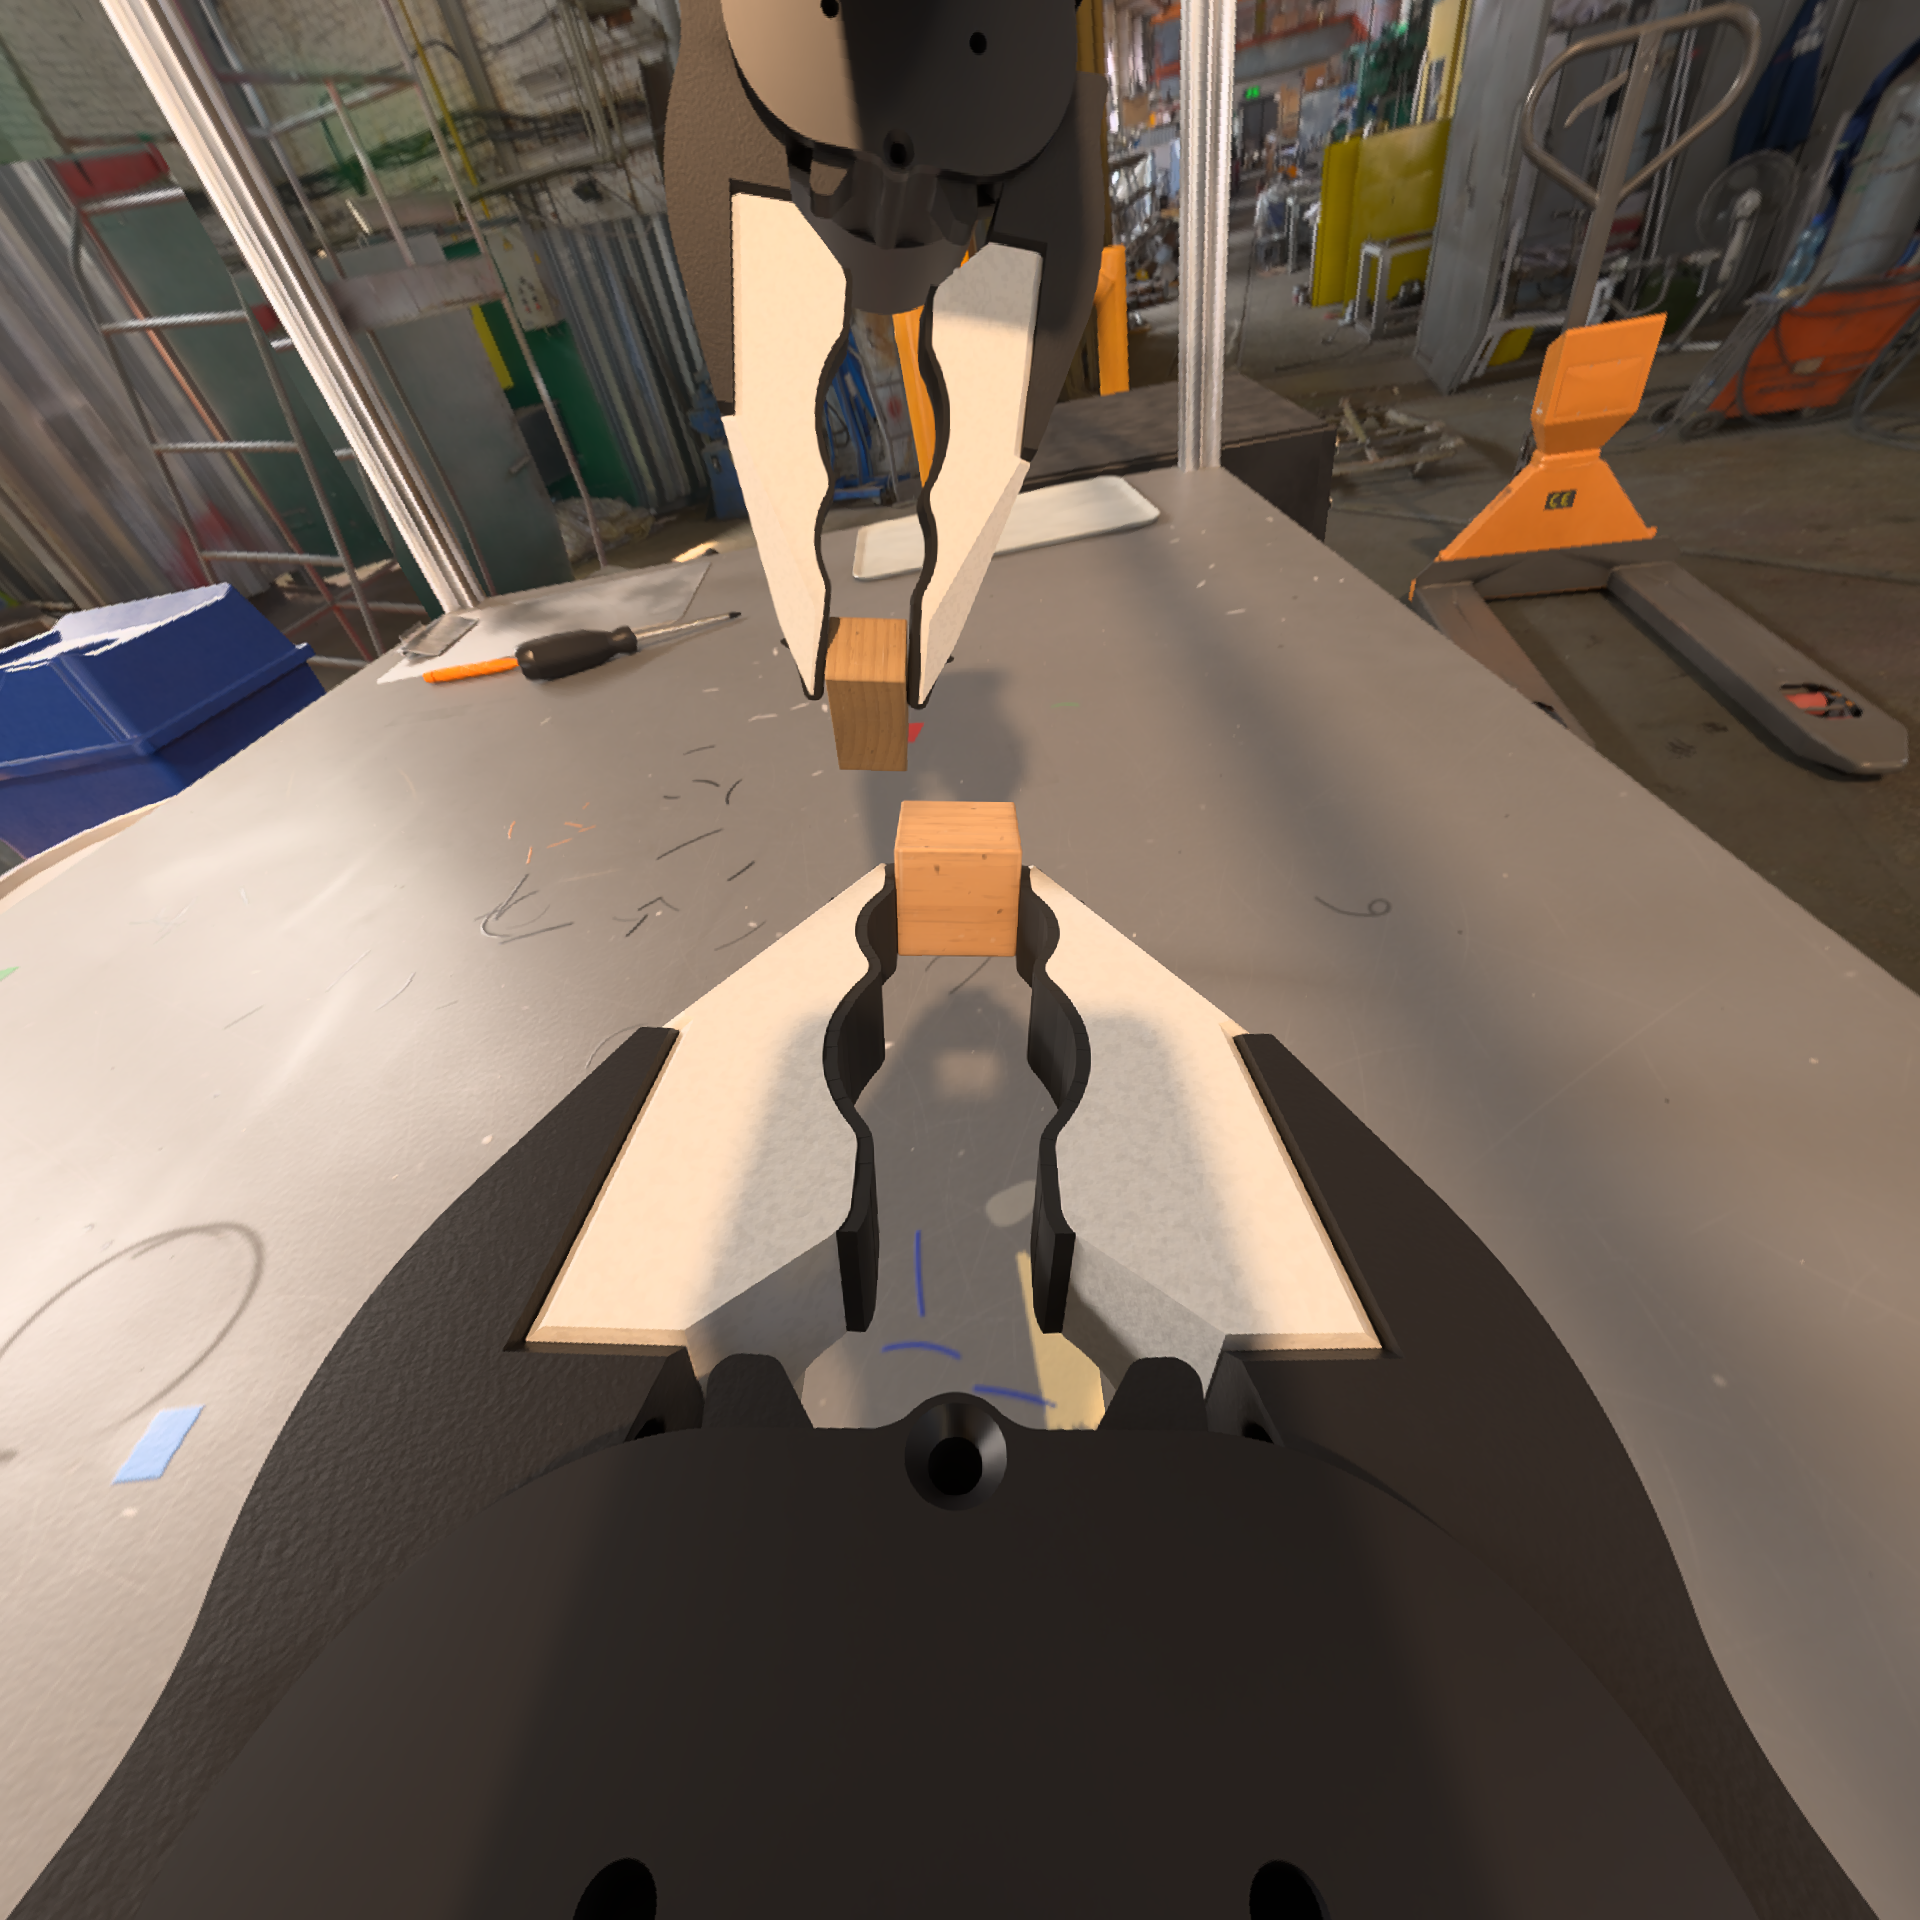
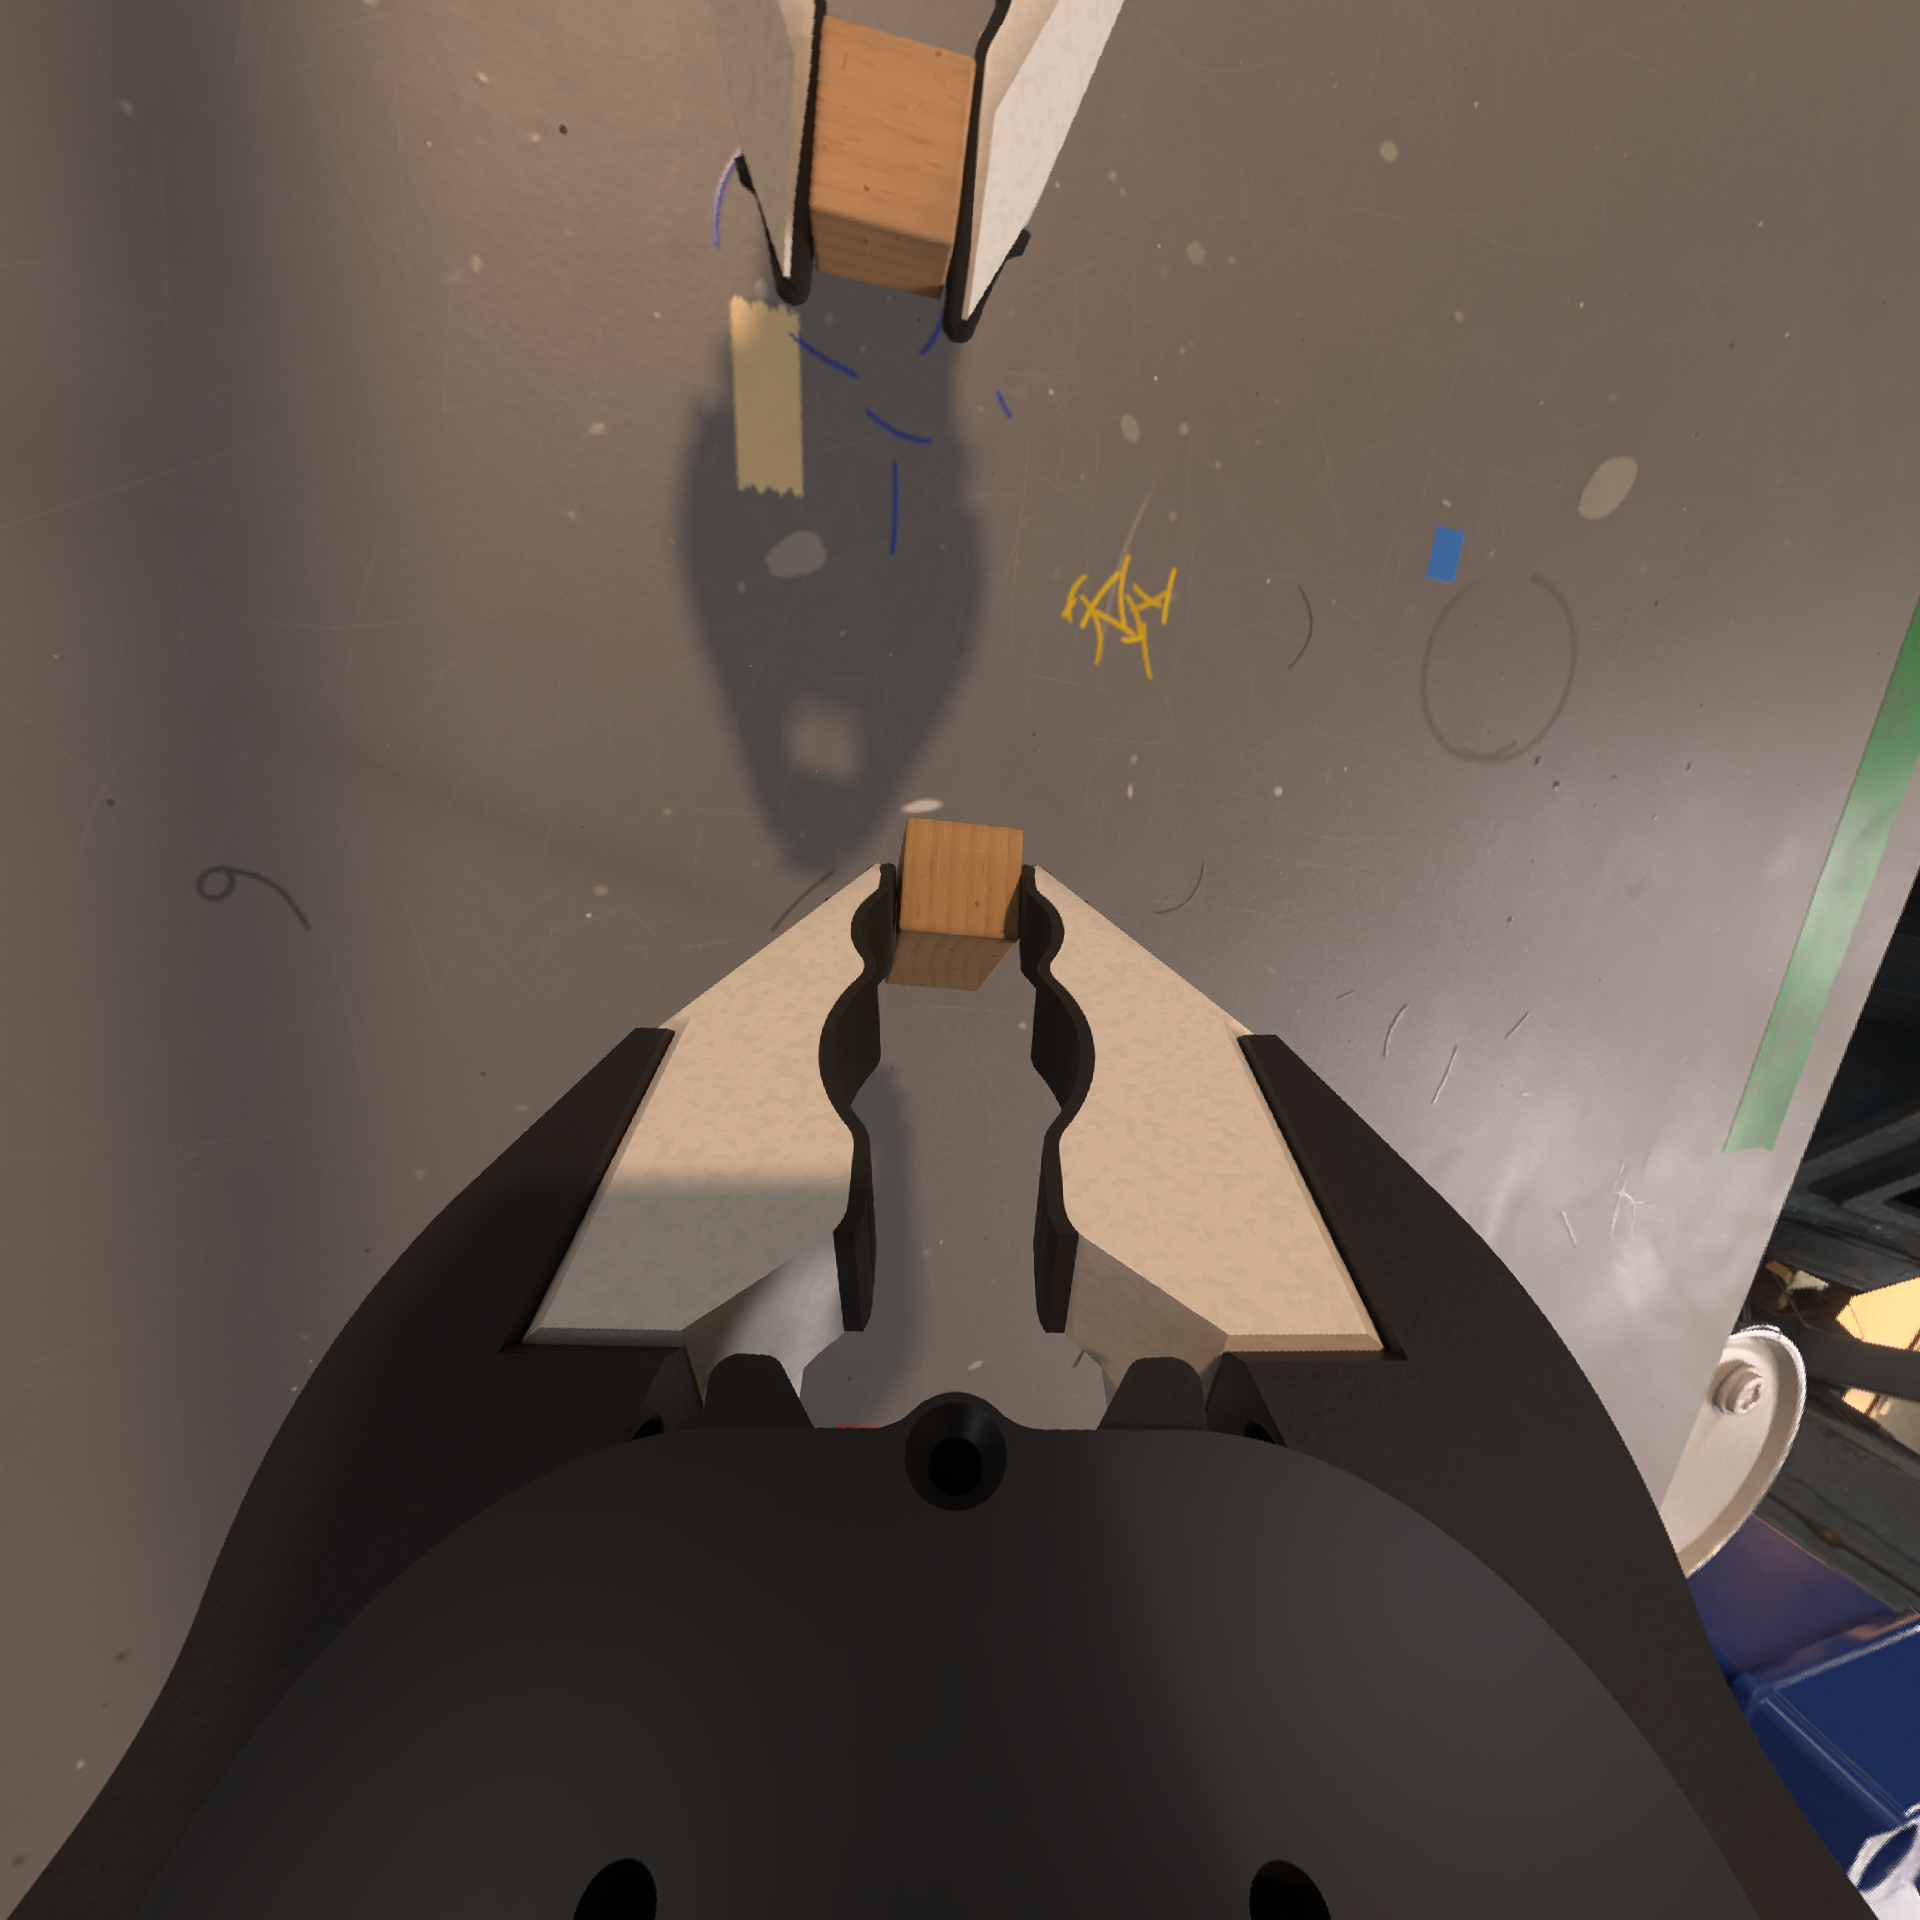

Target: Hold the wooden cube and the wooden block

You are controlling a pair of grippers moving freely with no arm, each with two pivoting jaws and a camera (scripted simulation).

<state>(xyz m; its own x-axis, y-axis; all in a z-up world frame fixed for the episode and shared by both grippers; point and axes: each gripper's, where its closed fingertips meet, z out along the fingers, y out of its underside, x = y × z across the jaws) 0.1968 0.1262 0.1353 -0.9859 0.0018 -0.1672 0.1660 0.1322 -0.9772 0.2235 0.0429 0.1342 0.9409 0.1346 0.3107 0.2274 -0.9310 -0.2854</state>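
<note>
My left gripper [image 1: 956, 883] is shut on a small wooden cube [image 1: 956, 862], held at the fingertips above the grey table [image 1: 312, 987]. My right gripper [image 1: 868, 691] hangs tips-down just beyond it, shut on a longer wooden block [image 1: 871, 707] that sticks out below its tips. In the right wrist view, the right gripper [image 2: 956, 883] grips the block [image 2: 956, 894] above the table, and the left gripper [image 2: 883, 286] shows at the top holding the cube [image 2: 888, 156]. The two pieces are close but apart.
A black-handled screwdriver [image 1: 577, 652] and an orange pen [image 1: 468, 672] lie at the far left of the table. A white tray [image 1: 1049, 514] lies at the back. A blue bin [image 1: 135, 696] stands off the left edge, an orange pallet jack [image 1: 1558, 468] on the floor at right.
</note>
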